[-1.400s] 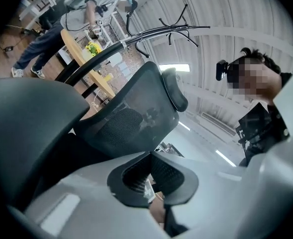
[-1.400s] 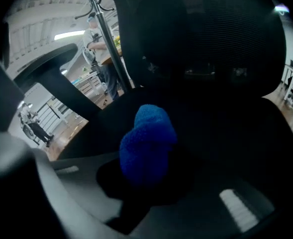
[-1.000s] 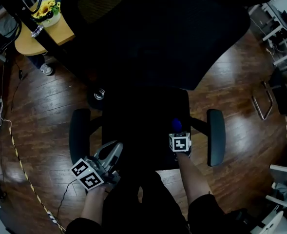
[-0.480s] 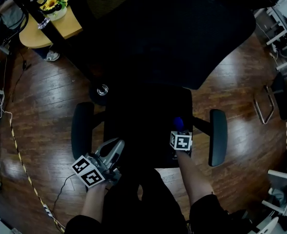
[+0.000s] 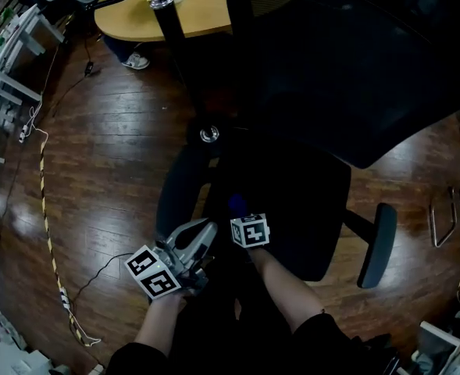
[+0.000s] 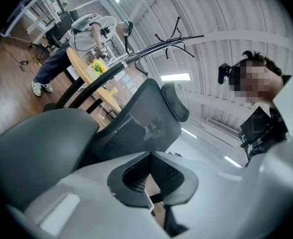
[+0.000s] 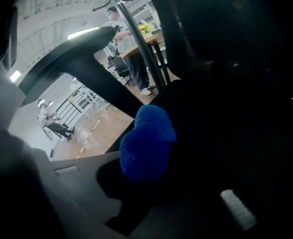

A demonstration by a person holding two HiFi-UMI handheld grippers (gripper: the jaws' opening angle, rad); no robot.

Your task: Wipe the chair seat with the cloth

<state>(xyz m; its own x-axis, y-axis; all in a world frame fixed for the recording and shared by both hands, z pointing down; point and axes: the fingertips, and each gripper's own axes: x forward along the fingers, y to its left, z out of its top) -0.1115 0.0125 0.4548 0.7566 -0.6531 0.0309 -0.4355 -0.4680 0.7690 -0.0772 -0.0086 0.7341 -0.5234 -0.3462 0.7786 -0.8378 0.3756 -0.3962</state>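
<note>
The right tongs [image 5: 241, 216] are closed on the cloth [image 5: 236, 204], a blue wad bunched between the jaws and protruding beyond their tips. The cloth sits at the left edge of the chair seat [image 5: 300, 209], close to its front corner. It appears to rest on the seat, but contact cannot be confirmed against the dark surface.

The left tongs [image 5: 202, 237] are closed on nothing and are held just off that same edge, beside the armrest [image 5: 179, 186].

Nearly all of the seat lies to the right of the cloth and away toward the backrest [image 5: 347, 61]. The right hand is therefore positioned to sweep in that direction.
</note>
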